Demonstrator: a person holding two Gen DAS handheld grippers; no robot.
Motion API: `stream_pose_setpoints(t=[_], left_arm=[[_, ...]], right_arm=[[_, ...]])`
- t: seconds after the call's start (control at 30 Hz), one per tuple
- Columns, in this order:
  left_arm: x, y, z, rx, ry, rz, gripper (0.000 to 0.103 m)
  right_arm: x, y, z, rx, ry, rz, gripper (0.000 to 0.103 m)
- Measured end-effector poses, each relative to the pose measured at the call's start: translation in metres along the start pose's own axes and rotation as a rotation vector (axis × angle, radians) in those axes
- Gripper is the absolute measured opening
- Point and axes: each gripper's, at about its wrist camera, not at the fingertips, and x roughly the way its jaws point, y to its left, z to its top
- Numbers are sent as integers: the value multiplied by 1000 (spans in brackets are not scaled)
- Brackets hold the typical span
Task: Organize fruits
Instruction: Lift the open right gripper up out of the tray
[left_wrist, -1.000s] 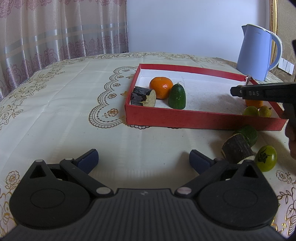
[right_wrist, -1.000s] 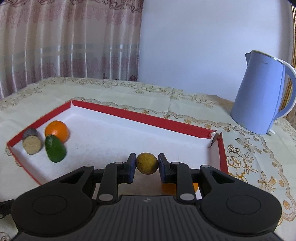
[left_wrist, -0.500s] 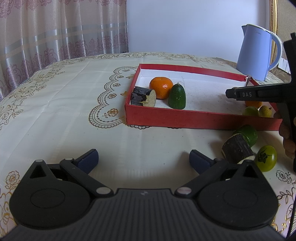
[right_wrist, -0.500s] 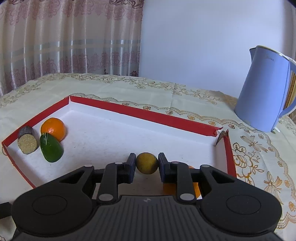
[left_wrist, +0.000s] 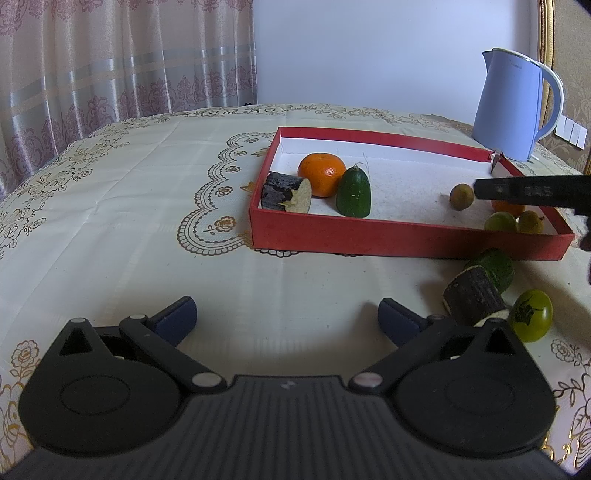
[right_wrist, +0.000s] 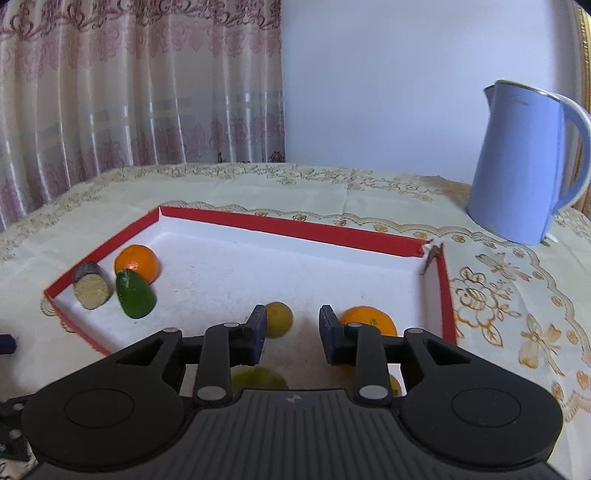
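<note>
Hovering over the near right part of the red tray, the right gripper is opening its jaws, and the small yellow-brown fruit sits free on the white tray floor just past the left pad, no longer pinched. An orange lies just beyond the right pad, with a green fruit partly hidden under the gripper's body. At the tray's far left corner a second orange, a dark green fruit and a cut dark stem piece lie close together. The left gripper stands wide apart and empty above the tablecloth. Outside the tray, near its right finger, lie another stem piece, a green fruit behind it and a green grape-like fruit. A blue kettle stands behind the tray.
</note>
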Motion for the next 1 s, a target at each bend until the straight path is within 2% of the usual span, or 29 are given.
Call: stream_pose_setpoints(t=[0.07, 0.13, 0.23, 0.3, 0.4, 0.73, 0.87, 1.0], left_arm=[[0, 0, 0, 0, 0, 0, 103], [0, 0, 0, 0, 0, 0, 103], [0, 0, 0, 0, 0, 0, 103], [0, 0, 0, 0, 0, 0, 103], [0, 0, 0, 0, 0, 0, 103], [-4, 2, -1, -10, -13, -23, 103], [-18, -7, -5, 61, -71, -95, 103], [-34, -22, -11, 152, -151, -155, 103]], right_arm=[[-10, -3, -4, 10, -2, 10, 31], [-23, -6, -11, 20, -13, 10, 36], [-40, -8, -21, 24, -47, -18, 74], [-52, -11, -27, 28, -74, -19, 74], [-67, -13, -36, 21, -68, -5, 74], [-75, -36, -68, 53, 11, -83, 74], [-70, -56, -71, 162, 50, -52, 77], [-71, -57, -72, 169, 49, -34, 81]])
